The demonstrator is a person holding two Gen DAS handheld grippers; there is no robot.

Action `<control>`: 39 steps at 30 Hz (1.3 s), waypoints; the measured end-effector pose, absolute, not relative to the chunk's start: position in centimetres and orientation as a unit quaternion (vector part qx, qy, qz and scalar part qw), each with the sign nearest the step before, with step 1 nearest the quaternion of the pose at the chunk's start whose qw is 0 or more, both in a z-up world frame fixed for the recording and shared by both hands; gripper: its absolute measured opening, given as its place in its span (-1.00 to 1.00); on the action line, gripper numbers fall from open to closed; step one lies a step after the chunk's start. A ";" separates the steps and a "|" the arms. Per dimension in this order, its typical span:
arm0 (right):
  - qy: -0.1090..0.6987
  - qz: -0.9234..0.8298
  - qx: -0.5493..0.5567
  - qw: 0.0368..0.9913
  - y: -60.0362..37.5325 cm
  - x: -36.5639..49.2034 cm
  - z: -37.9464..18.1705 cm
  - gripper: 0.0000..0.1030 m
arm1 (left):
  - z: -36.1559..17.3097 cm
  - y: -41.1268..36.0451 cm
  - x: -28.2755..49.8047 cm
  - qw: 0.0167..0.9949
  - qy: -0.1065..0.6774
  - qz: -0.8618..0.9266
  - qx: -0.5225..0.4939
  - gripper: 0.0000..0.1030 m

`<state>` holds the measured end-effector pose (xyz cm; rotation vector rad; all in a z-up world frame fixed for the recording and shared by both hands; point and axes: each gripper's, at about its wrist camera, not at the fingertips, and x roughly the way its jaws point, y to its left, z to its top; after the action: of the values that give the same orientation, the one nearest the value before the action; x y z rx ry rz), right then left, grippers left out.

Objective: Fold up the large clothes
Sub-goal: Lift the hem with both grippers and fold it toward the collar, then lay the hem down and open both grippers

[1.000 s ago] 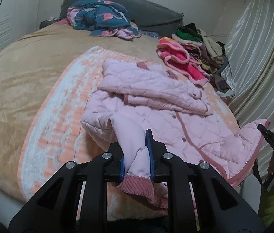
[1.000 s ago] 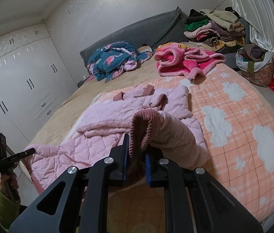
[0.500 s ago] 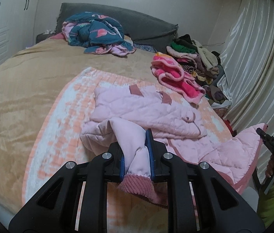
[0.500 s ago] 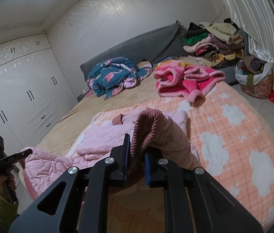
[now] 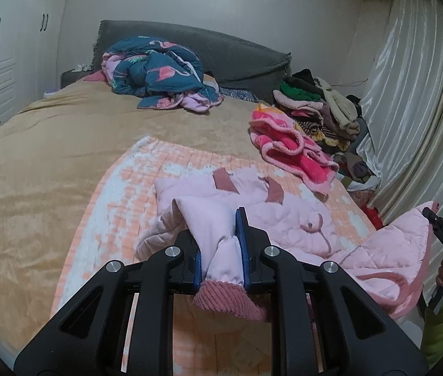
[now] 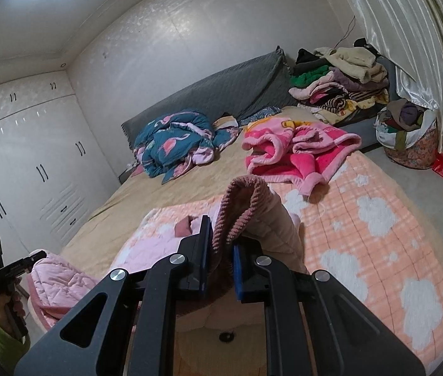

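Note:
A pale pink quilted jacket [image 5: 287, 219] lies on the orange-and-white blanket [image 5: 121, 194], its front edge lifted off the bed. My left gripper [image 5: 219, 244] is shut on one sleeve just above its ribbed cuff [image 5: 227, 297], which hangs below the pads. My right gripper [image 6: 221, 244] is shut on the other sleeve, whose ribbed cuff [image 6: 240, 197] arches over the jaws. Each view shows the opposite gripper at its edge with pink quilting at its tip: the right gripper [image 5: 440, 222] and the left gripper [image 6: 33, 257], both held by hands in green sleeves.
On the bed lie a bright pink fleece [image 5: 287, 147] and a teal flamingo quilt [image 5: 158, 72] by the grey headboard [image 5: 237, 53]. A stack of clothes [image 6: 340, 81], a full basket [image 6: 409, 138] and curtains [image 5: 415, 109] stand on the right. White wardrobes [image 6: 33, 172] line the left.
Both grippers have risen and pulled back with the sleeves still held. More of the jacket's near side hangs off the blanket, and more of the far wall shows.

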<state>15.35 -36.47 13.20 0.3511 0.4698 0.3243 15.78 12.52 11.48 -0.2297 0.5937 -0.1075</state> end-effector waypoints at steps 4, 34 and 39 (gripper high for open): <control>0.227 0.155 0.170 0.946 -36.5 16.9 13.8 -0.77 | 11.9 12.8 17.5 0.951 0.284 -0.045 -0.115 -0.79; 0.252 0.087 0.194 0.944 -36.5 29.7 10.5 -0.77 | 9.5 14.5 28.3 0.958 0.279 0.006 -0.067 -0.75; 0.252 0.082 0.208 0.942 -36.5 30.8 9.4 -0.77 | 8.5 14.4 29.4 0.957 0.283 0.010 -0.062 -0.75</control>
<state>30.80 -36.54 9.39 0.4237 0.5136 0.1670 29.43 14.44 8.47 -0.1259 0.5750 0.0213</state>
